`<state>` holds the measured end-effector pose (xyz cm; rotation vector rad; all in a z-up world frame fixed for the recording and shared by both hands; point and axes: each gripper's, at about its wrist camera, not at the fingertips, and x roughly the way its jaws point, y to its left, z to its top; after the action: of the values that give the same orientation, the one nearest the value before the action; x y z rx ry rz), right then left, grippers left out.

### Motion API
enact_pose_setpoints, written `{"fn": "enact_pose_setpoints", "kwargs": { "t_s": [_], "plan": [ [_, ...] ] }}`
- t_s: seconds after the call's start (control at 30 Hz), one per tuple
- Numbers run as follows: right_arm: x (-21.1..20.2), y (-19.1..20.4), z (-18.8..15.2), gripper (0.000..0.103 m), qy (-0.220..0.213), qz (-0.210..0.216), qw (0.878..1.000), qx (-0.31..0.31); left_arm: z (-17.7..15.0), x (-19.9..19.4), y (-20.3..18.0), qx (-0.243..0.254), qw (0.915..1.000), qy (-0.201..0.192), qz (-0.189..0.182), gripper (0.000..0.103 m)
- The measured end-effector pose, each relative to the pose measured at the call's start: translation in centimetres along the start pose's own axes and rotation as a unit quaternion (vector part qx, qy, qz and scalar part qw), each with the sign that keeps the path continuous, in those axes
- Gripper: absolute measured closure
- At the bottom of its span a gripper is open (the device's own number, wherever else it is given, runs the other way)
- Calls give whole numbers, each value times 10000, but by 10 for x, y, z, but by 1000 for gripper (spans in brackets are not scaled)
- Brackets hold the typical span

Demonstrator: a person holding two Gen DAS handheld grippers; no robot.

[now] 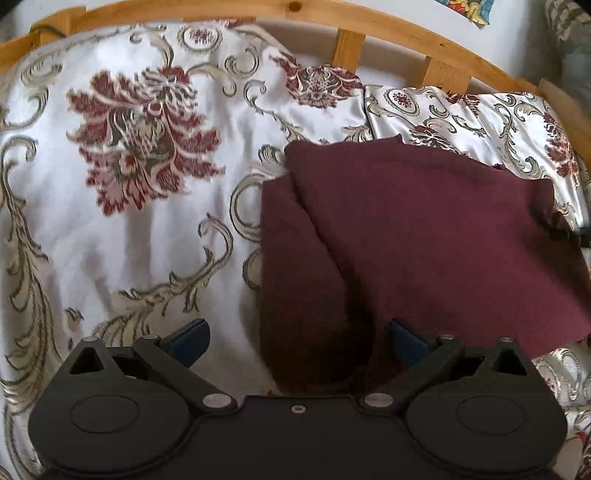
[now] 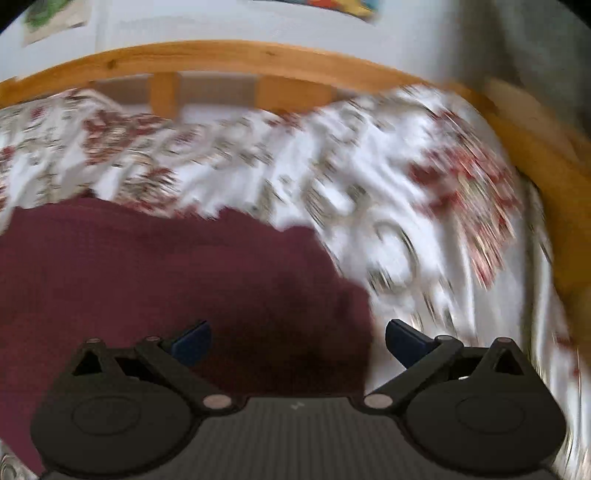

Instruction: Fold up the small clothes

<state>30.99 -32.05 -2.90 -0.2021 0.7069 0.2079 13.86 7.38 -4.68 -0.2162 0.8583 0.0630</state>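
A dark maroon knitted garment [image 1: 424,236] lies flat on the patterned bedspread [image 1: 122,229], with one layer folded over another along its left side. My left gripper [image 1: 299,341] hovers over the garment's near left edge, jaws wide open, nothing between the blue fingertips [image 1: 192,341]. In the right wrist view the same maroon garment [image 2: 166,280] fills the lower left. My right gripper [image 2: 297,341] stands wide open above its near right corner, empty. That view is blurred by motion.
A wooden bed rail [image 1: 369,22] with slats runs along the far side, against a white wall [image 2: 221,22]. A matching patterned pillow [image 1: 480,118] lies beyond the garment. The rail curves round the right side [image 2: 546,184]. Bedspread stretches away to the left.
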Motion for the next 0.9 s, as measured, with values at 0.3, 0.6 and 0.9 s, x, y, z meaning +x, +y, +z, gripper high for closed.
{"fn": "enact_pose_setpoints", "kwargs": {
  "t_s": [0.3,0.6,0.9],
  "plan": [
    [-58,-3,-100,0,-672,-127,9976,55,-8,8,4,-89,9993,324,180,1],
    [-61,4,-129,0,-738,-573,9953,248,-10,10,-1,100,9990,330,281,1],
    [-60,2,-137,0,-827,-495,9947,349,-10,11,-2,120,9990,321,282,0]
  ]
}}
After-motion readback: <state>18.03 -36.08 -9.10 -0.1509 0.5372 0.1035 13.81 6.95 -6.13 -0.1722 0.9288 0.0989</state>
